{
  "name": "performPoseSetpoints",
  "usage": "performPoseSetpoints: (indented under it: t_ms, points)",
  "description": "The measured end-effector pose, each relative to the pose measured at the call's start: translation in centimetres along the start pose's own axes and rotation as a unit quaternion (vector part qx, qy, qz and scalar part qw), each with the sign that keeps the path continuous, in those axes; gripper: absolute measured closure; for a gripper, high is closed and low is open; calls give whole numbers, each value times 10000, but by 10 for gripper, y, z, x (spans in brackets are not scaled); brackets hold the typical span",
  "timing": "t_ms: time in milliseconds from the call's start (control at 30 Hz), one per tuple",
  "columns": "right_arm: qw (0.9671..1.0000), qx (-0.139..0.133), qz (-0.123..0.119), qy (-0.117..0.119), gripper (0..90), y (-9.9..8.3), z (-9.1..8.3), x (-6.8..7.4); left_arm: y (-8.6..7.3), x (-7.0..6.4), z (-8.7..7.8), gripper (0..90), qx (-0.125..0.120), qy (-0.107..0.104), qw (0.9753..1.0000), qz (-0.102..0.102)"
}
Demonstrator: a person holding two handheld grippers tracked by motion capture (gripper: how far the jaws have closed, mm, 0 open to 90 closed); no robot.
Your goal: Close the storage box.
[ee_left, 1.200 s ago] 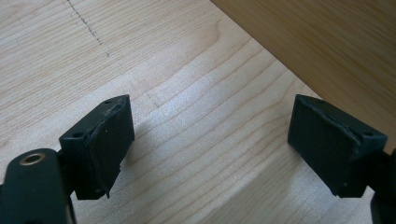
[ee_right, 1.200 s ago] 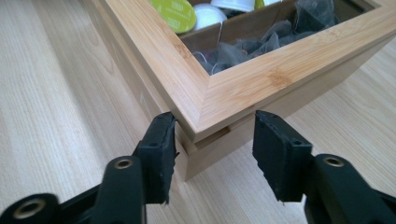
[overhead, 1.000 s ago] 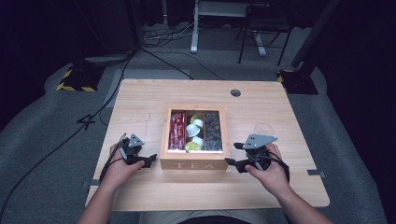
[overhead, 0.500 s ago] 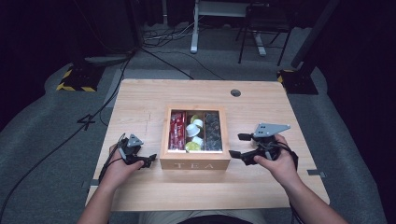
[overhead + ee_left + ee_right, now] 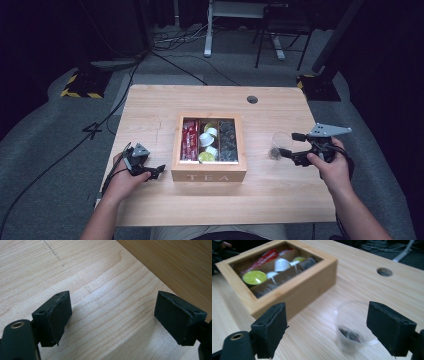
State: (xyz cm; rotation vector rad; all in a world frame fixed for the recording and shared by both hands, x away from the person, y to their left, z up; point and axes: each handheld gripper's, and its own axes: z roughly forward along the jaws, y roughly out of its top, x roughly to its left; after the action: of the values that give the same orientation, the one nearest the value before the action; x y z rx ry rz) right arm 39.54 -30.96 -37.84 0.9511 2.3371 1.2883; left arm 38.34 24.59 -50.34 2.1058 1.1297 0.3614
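Two black claws [image 5: 159,170] [image 5: 291,145], square rubber-faced jaws, grey triangular top plates, trailing black cables, bare forearms

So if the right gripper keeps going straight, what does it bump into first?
Probably the clear plastic cup. The right gripper is open and the cup sits just ahead between its jaws, with the wooden tea box farther on. Depth is hard to judge.

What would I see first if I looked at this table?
First you would spot the wooden tea box in the middle of the table, with red packets and little round pods showing inside. To its right stands a clear plastic cup with something dark at the bottom, and the right claw is open beside it. The left claw rests open by the box's left side.
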Motion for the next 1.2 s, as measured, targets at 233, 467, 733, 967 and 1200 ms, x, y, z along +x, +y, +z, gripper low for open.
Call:
performPoseSetpoints:
  t_ms: [233, 467, 733, 967, 1200]
  points:
    - [9991, 3, 258, -342, 198, -24, -14, -32, -1, 3, -1, 149, -13, -101, 9999, 13]
    - [9970, 200, 457, -596, 193, -51, -17, -58, -1, 5, -1, 150, 54, 29, 9995, 294]
    - [9951, 364, 575, -722, 190, -83, -5, -73, -2, 7, -2, 149, 91, 21, 9991, 406]
    - [9930, 550, 636, -833, 184, -102, 2, -78, -2, 8, -3, 148, 106, 13, 9990, 438]
    - [9909, 752, 716, -860, 174, -119, 10, -84, -2, 8, -3, 145, 110, 7, 9991, 402]
